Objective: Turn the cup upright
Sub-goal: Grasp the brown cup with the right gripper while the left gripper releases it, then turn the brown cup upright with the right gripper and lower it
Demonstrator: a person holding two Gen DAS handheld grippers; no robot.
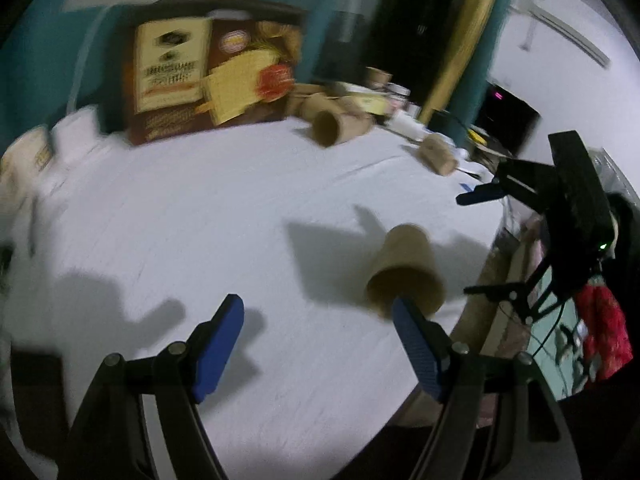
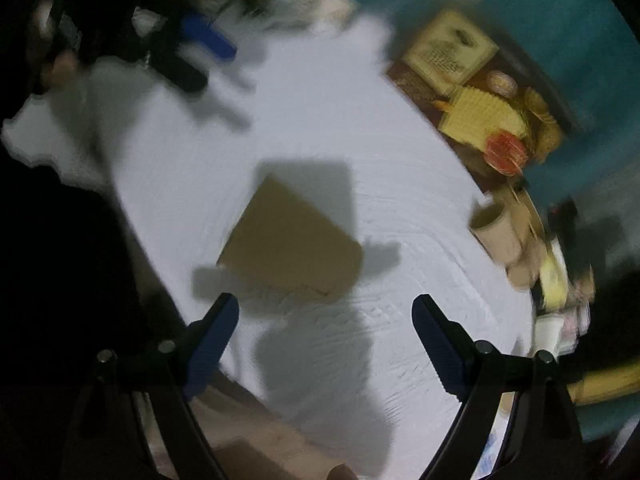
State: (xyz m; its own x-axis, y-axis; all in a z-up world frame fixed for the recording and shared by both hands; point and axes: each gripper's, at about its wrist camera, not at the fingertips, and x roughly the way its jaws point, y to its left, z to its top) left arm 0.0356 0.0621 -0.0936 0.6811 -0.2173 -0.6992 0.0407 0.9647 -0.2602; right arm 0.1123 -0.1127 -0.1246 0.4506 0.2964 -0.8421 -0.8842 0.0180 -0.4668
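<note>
Cup (image 1: 404, 268) first: in the left wrist view it's a brown paper one on the white table (image 1: 200, 220), near the right edge, and it looks like it's sitting wide end down, so mouth down, though blur makes that a guess. The left gripper (image 1: 320, 344) has its blue pads apart with nothing between them; its right pad just overlaps the cup's rim. The right gripper (image 1: 480, 194) hangs off to the right past the edge. Spare cups (image 1: 336, 126) are piled far back by a box (image 1: 212, 68).

Right wrist view: the cup (image 2: 292, 240) sits just ahead of the right gripper (image 2: 326, 336), fingers wide apart, empty. I'd say we're at the approach step; next means closing on the wall and rolling it over. Plenty of bare table to the left, little room by the edge.
</note>
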